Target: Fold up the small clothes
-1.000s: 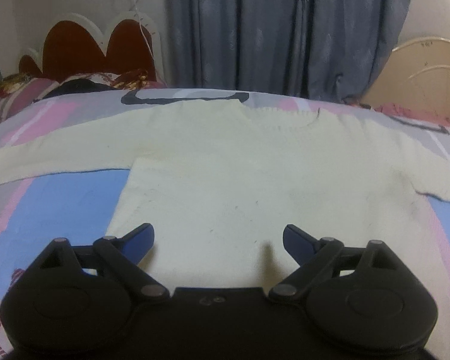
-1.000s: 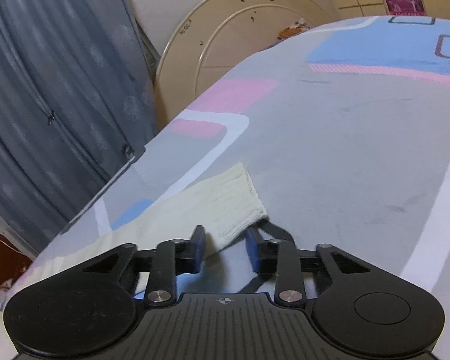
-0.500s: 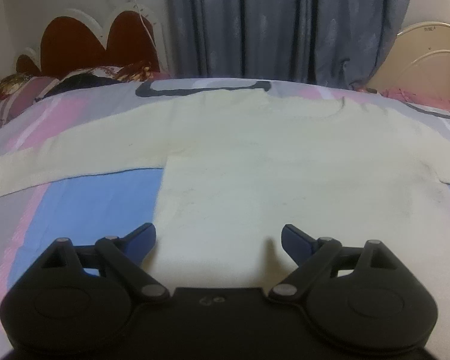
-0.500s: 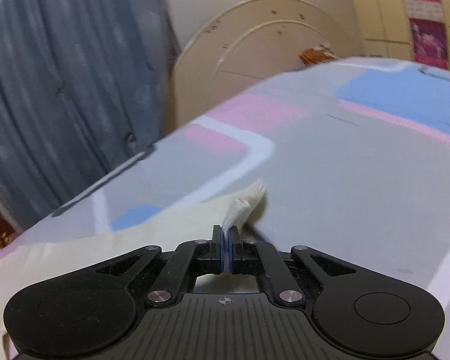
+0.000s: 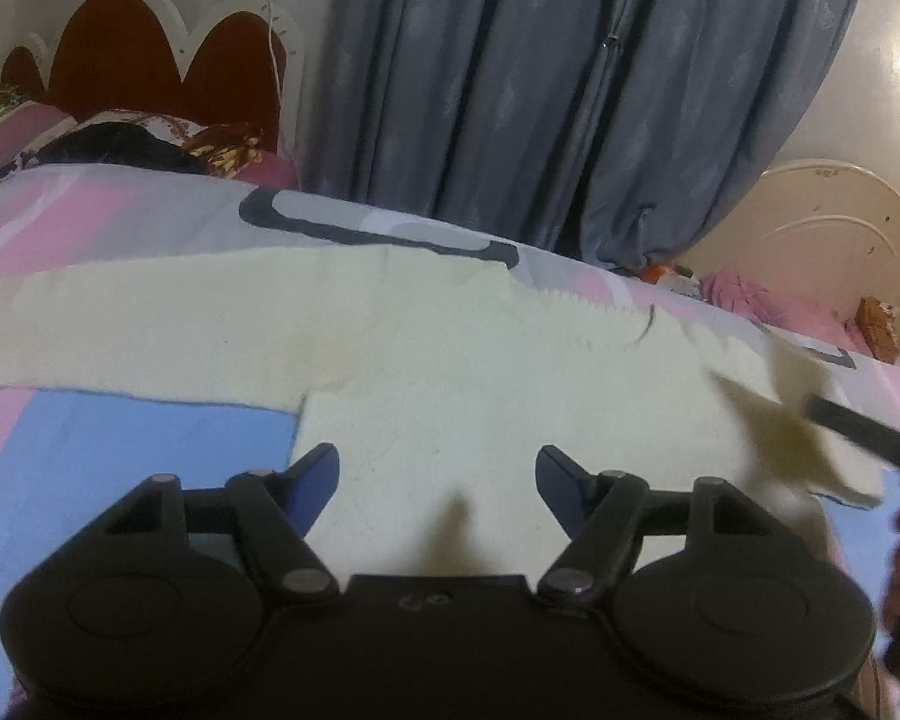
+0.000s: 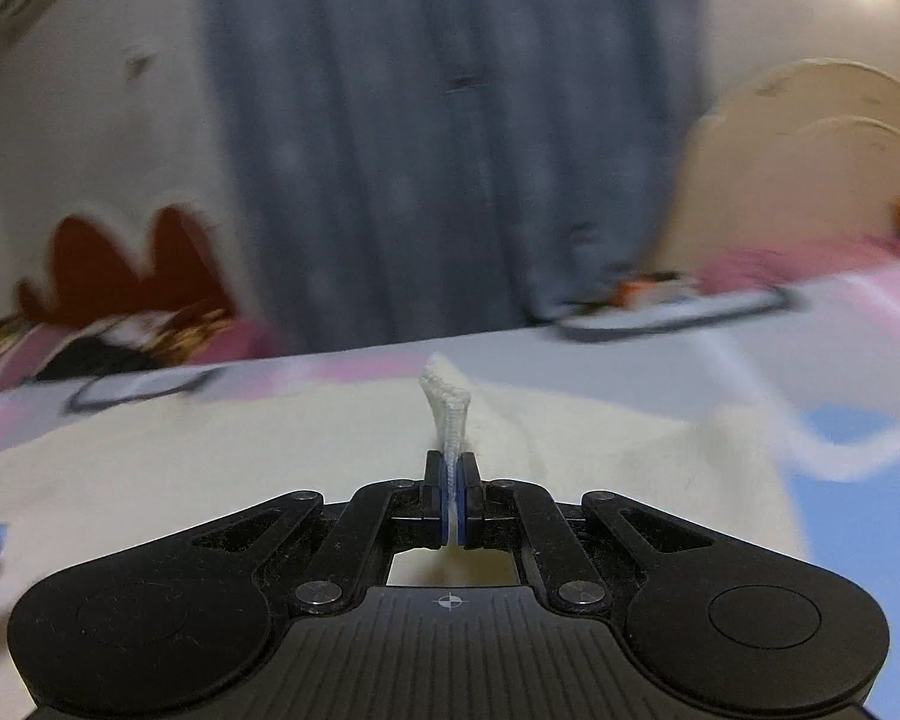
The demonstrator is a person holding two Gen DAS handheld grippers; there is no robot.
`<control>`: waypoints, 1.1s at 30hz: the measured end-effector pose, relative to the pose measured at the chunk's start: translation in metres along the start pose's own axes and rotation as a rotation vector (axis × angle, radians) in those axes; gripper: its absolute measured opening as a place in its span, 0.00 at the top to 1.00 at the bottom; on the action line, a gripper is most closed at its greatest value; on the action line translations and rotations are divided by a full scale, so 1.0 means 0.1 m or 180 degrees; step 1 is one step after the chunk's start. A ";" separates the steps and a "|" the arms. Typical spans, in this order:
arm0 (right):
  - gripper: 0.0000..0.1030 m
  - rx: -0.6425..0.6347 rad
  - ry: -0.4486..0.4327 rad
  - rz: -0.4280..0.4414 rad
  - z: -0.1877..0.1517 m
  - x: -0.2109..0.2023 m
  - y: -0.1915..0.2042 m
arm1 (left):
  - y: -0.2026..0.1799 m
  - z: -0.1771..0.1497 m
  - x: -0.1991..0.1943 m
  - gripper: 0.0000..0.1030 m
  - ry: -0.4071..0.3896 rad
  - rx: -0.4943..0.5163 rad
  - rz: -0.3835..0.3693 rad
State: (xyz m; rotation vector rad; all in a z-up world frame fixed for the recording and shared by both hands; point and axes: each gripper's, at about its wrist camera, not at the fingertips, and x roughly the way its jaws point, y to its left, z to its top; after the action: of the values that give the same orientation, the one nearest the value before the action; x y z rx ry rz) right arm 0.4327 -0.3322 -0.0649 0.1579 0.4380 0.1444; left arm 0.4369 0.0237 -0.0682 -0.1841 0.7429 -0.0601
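Our left gripper point(image 5: 437, 468) hangs with its blue-tipped fingers point(image 5: 315, 468) spread wide and nothing between them, just above the lower body of the cream sweater point(image 5: 450, 360). In this left wrist view we see the sweater lying flat on the patterned bedsheet point(image 5: 120, 450), one sleeve stretched out to the left; its right side is blurred and lifted. Grey curtains point(image 5: 540, 90) hang behind the bed.

Turning to the right wrist view, our right gripper point(image 6: 452, 495) has its fingers pressed together on the ribbed sleeve cuff point(image 6: 447, 408), which stands up out of the pinch over the sweater's body. We find the background blurred.
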 end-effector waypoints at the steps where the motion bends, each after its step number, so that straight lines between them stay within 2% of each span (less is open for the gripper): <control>1: 0.98 -0.0106 0.0007 0.0098 -0.02 0.10 0.23 | 0.03 0.02 0.00 0.31 -0.0007 0.0003 -0.0016; 3: 0.98 -0.0359 0.0045 0.0265 -0.11 0.27 0.67 | 0.09 0.04 0.01 0.31 -0.0011 -0.0007 -0.0030; 6: 0.98 -0.0783 0.0129 0.0342 -0.30 0.57 1.08 | 0.17 0.06 0.08 0.32 0.0014 -0.0055 -0.0060; 8: 0.94 -0.1105 0.0344 0.0354 -0.50 0.74 1.31 | 0.19 0.05 0.15 0.33 0.0050 -0.0054 -0.0098; 9: 0.78 -0.1259 0.0321 0.0284 -0.58 0.74 1.39 | 0.18 0.05 0.18 0.33 0.0068 -0.0045 -0.0131; 10: 0.56 -0.1355 0.0201 0.0211 -0.62 0.68 1.44 | 0.16 0.05 0.22 0.33 0.0078 -0.0032 -0.0186; 12: 0.25 -0.1253 0.0005 0.0220 -0.62 0.56 1.38 | 0.08 0.05 0.30 0.37 0.0092 -0.0005 -0.0320; 13: 0.25 -0.1141 -0.0065 0.0259 -0.61 0.47 1.29 | 0.00 0.06 0.36 0.40 0.0118 0.0006 -0.0425; 14: 0.27 -0.1026 -0.0074 0.0257 -0.60 0.41 1.22 | -0.06 0.06 0.42 0.47 0.0149 0.0012 -0.0527; 15: 0.44 -0.0897 -0.0061 0.0222 -0.59 0.38 1.13 | -0.15 0.07 0.50 0.52 0.0185 0.0020 -0.0632; 16: 0.70 -0.0764 0.0008 0.0135 -0.55 0.40 1.00 | -0.25 0.07 0.58 0.53 0.0236 0.0030 -0.0755; 18: 0.85 -0.0398 0.0093 -0.0030 -0.53 0.39 0.79 | -0.41 0.07 0.73 0.56 0.0320 0.0025 -0.0909; 21: 0.85 0.0256 0.0147 -0.0248 -0.47 0.38 0.39 | -0.58 0.07 1.01 0.65 0.0488 -0.0063 -0.1017; 23: 0.85 0.0517 0.0220 -0.0281 -0.47 0.32 0.20 | -0.66 0.08 1.15 0.70 0.0516 -0.0136 -0.1044; 25: 0.85 0.0687 0.0251 -0.0262 -0.45 0.27 0.09 | -0.72 0.13 1.23 0.97 0.0542 -0.0079 -0.1111; 27: 0.85 0.0748 0.0285 -0.0265 -0.44 0.23 0.02 | -0.69 0.20 1.21 0.97 0.0460 -0.0047 -0.1114; 28: 0.85 0.0763 0.0290 -0.0264 -0.47 0.22 0.03 | -0.64 0.24 1.14 0.97 0.0340 -0.0015 -0.1099; 30: 0.85 0.0814 0.0298 -0.0241 -0.50 0.13 -0.04 | -0.48 0.31 0.99 0.97 0.0150 0.0021 -0.0985; 33: 0.85 0.0866 0.0304 -0.0228 -0.48 0.19 -0.03 | -0.05 0.36 0.79 0.97 -0.0034 -0.0060 -0.0765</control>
State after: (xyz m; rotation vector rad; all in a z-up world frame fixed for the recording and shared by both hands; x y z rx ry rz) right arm 0.4294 -0.3262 -0.1167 0.4032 0.5571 0.0213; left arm 0.5190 0.0141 -0.0941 -0.2910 0.7080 -0.2806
